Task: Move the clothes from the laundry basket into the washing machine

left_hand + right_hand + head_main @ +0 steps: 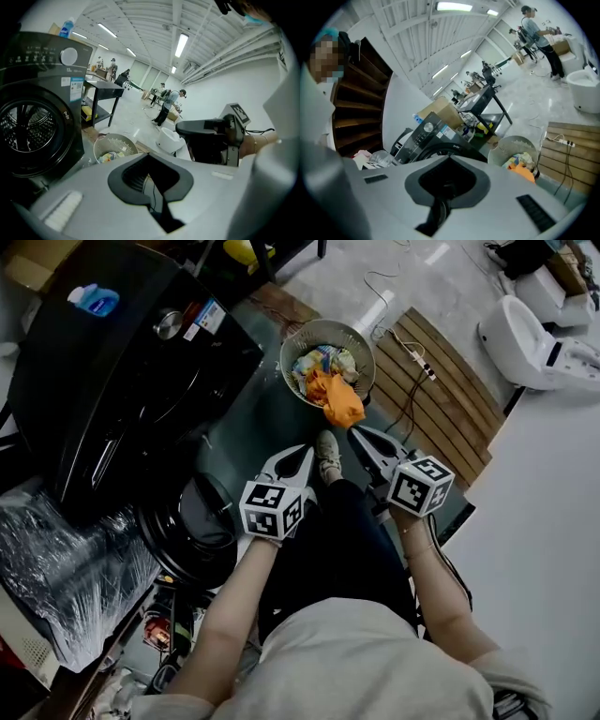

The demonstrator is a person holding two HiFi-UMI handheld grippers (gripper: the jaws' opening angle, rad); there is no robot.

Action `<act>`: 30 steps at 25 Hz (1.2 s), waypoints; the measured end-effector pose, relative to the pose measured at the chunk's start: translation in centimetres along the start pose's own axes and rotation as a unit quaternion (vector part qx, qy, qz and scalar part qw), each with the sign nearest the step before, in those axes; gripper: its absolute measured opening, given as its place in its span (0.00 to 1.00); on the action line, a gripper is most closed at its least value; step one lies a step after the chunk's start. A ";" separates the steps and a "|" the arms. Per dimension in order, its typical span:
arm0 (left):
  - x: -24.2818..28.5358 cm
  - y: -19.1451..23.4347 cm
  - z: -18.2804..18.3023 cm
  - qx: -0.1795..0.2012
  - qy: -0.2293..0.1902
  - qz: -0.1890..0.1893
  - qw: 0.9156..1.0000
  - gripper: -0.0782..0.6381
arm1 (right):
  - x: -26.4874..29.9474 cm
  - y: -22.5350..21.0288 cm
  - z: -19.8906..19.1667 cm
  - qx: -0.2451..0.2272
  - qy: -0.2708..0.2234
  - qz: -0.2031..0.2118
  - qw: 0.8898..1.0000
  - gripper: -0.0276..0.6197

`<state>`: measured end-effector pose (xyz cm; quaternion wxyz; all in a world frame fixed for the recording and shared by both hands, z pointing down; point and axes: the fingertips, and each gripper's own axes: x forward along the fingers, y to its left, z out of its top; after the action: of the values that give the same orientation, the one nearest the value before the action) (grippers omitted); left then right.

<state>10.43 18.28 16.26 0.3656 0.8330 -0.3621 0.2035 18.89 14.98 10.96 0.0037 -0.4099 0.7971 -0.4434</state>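
A round pale laundry basket [327, 334] stands on the floor ahead of me, holding mixed clothes [322, 362], and an orange cloth [339, 401] hangs over its near rim. The black washing machine [122, 371] is to its left, its round door [192, 531] swung open. My left gripper [305, 454] and right gripper [356, 435] hover side by side just short of the basket, both shut and empty. The left gripper view shows the drum [28, 126] and the basket [115, 147] beyond its shut jaws. The right gripper view shows the basket [518, 150] and orange cloth [525, 172].
A slatted wooden platform [441, 390] with a power strip and cable lies right of the basket. White fixtures [539, 334] stand at the far right. A blue bottle [94, 299] sits on the washer. A plastic-wrapped bundle [66, 559] is at the left. My shoe [328, 456] rests between the grippers.
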 end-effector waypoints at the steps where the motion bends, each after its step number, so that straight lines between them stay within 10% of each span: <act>1: 1.5 0.7 0.5 -0.005 0.004 0.004 1.000 0.12 | 0.8 -1.2 0.3 -0.004 0.012 -0.002 1.000 0.05; 15: 15.6 9.3 -1.4 -0.053 0.039 0.027 0.997 0.12 | 10.2 -16.2 -4.2 -0.057 0.125 -0.064 0.988 0.06; 18: 17.9 11.0 -3.7 -0.062 0.051 0.025 0.996 0.12 | 12.1 -19.9 -6.5 -0.066 0.140 -0.095 0.983 0.28; 30: 24.5 16.8 -11.6 -0.042 0.079 0.010 0.996 0.12 | 17.5 -36.1 -16.5 -0.055 0.235 -0.218 0.946 0.47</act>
<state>12.99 8.08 46.35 0.4261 0.7945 -0.3484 0.2567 24.65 5.32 52.91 -0.3025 -0.4572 0.6900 -0.4726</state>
